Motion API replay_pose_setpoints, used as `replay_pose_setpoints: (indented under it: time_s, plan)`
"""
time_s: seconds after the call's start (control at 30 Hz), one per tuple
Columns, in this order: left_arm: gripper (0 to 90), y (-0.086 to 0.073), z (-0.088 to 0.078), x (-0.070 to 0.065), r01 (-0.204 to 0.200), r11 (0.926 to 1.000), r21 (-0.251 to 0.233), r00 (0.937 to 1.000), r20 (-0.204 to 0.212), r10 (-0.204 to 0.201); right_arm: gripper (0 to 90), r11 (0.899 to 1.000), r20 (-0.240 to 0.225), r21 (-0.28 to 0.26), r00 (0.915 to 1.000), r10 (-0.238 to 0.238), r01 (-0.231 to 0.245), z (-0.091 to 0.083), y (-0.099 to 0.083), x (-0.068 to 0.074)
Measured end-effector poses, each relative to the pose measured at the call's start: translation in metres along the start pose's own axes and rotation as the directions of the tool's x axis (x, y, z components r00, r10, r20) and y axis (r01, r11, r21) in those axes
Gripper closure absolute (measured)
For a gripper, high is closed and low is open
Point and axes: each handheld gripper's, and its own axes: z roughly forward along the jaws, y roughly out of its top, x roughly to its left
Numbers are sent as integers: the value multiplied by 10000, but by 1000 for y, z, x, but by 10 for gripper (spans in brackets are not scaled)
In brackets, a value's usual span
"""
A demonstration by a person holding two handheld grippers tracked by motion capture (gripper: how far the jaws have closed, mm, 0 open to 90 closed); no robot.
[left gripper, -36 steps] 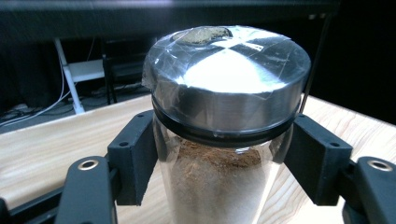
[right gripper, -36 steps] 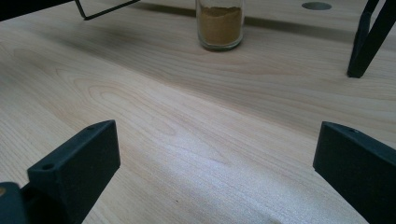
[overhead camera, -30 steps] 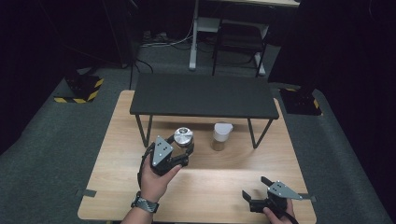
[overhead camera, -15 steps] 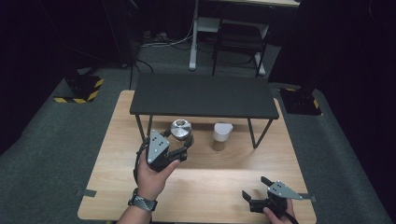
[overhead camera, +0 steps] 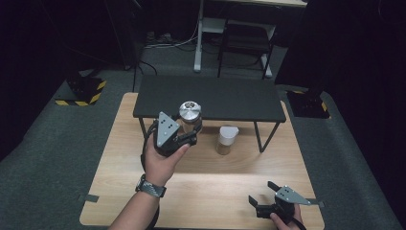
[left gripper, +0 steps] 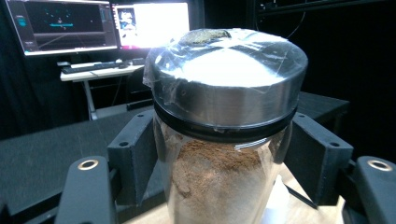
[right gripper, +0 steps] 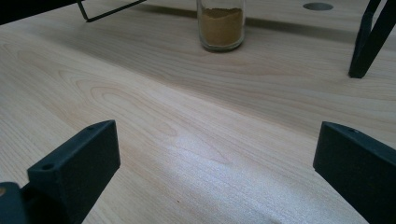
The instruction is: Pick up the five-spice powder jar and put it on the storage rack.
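My left gripper (overhead camera: 189,136) is shut on a glass spice jar (overhead camera: 190,116) with a silver lid, held upright in the air at about the height of the black shelf's (overhead camera: 210,97) front edge. In the left gripper view the jar (left gripper: 219,154) holds brown powder, and both black pads (left gripper: 135,154) press on its glass sides just under the lid. A second jar (overhead camera: 226,139) with a white cap and yellow-brown powder stands on the wooden table (overhead camera: 201,187) under the shelf. My right gripper (overhead camera: 261,197) rests low at the table's front right, open, nothing between its jaws (right gripper: 212,177).
The black shelf stands on thin metal legs (overhead camera: 265,137) across the back of the table. In the right gripper view the second jar (right gripper: 220,25) stands ahead, with a shelf leg (right gripper: 371,39) at the right. Dark floor surrounds the table.
My left gripper has lifted the silver-lidded jar off the table and carried it up and slightly toward the shelf's front edge. The right gripper has stayed still.
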Motion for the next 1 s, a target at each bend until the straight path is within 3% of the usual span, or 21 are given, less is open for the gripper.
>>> replay_pose_setpoints:
  time_s: [0.37,0.7,1.0]
  plan:
    - [313,14,35,4,222,9996,158,9996,-195,-219,3,10000,-17,-29,10000,-21,21,0,-1,0]
    - [313,28,71,7,352,9972,667,9969,-730,-303,3,10000,-24,-44,10000,-74,74,-1,-1,0]
    - [314,30,86,11,556,9938,959,9939,-1002,-459,3,9999,-45,-58,9999,-129,129,0,-1,0]
